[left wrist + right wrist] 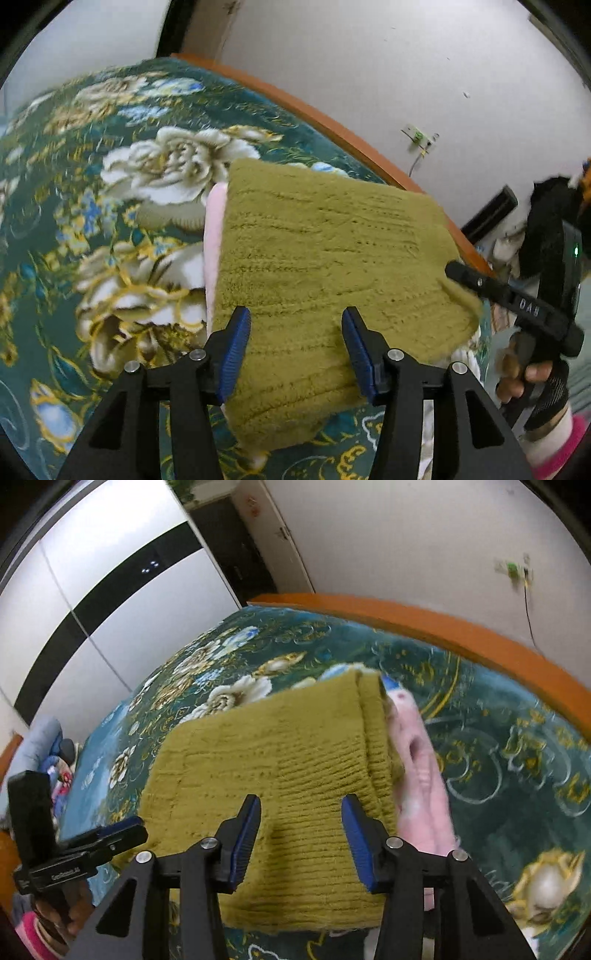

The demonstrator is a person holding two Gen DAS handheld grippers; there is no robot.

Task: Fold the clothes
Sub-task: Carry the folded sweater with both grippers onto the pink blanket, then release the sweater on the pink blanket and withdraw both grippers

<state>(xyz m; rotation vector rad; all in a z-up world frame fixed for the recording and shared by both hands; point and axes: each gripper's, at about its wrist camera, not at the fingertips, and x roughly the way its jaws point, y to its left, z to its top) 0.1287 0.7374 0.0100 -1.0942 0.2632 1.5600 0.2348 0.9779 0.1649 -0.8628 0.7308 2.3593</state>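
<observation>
Blue-padded jaws of the left gripper (295,347) and right gripper (301,830) stand spread above the olive-green ribbed knit sweater (325,266), which lies folded over a pale pink garment (417,775) on the teal floral bedspread (110,221), seemingly freed to rest.

The sweater (325,266) is seen to be a thick, ribbed knit in olive wool-like yarn, fuzzy and matt, with loose fibres along its edges. A pink garment (421,775) beneath it is shown as soft, fleecy cloth. The bedspread (110,206) is a plush floral fabric with a slight sheen. The bed frame (461,635) is finished in smooth orange-brown wood. The left gripper (295,350) and the right gripper (301,834) are made of matt black plastic, with ridged blue rubbery pads (236,350) and bright metal pins. The wall (406,74) is painted smooth and matt
</observation>
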